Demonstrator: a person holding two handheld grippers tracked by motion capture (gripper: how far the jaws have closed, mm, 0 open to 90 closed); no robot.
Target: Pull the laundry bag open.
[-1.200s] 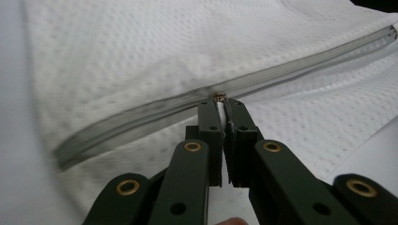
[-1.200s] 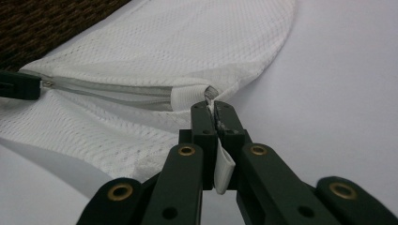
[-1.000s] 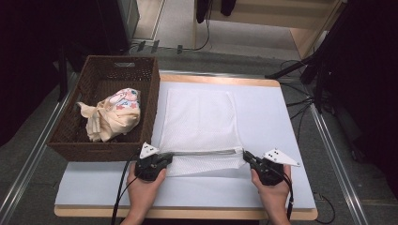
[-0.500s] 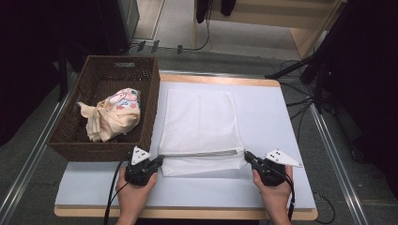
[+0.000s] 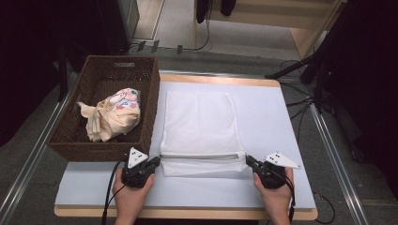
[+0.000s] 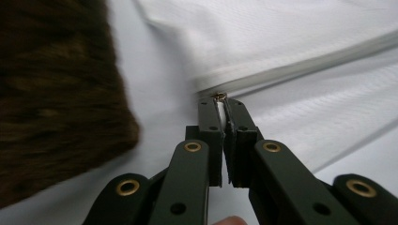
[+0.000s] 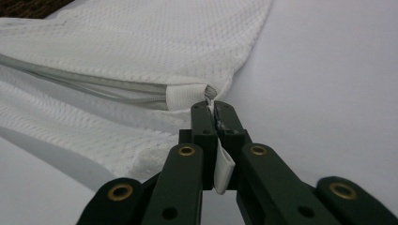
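Observation:
A white mesh laundry bag [image 5: 199, 119] lies flat on the pale table [image 5: 277, 122], its grey zipper [image 5: 202, 156] running across near the front edge. My left gripper [image 5: 156, 162] is at the zipper's left end, shut on the small brass zipper pull [image 6: 218, 96]. At the bag's right corner, my right gripper [image 5: 248, 161] is shut on a white fabric tab [image 7: 223, 171]. In the right gripper view the mesh bag [image 7: 141, 42] spreads away to the left. Both grippers lie low on the table, a hand behind each.
A dark wicker basket [image 5: 96, 151] stands at the table's left, close to my left gripper, and shows as a brown blur [image 6: 47, 93] in the left gripper view. Inside it lies a bundled cream and patterned cloth [image 5: 112, 115]. Cables run over the floor behind the table.
My left gripper has moved leftward along the zipper line toward the basket, jaws still shut. The right gripper and the bag's right corner have kept still.

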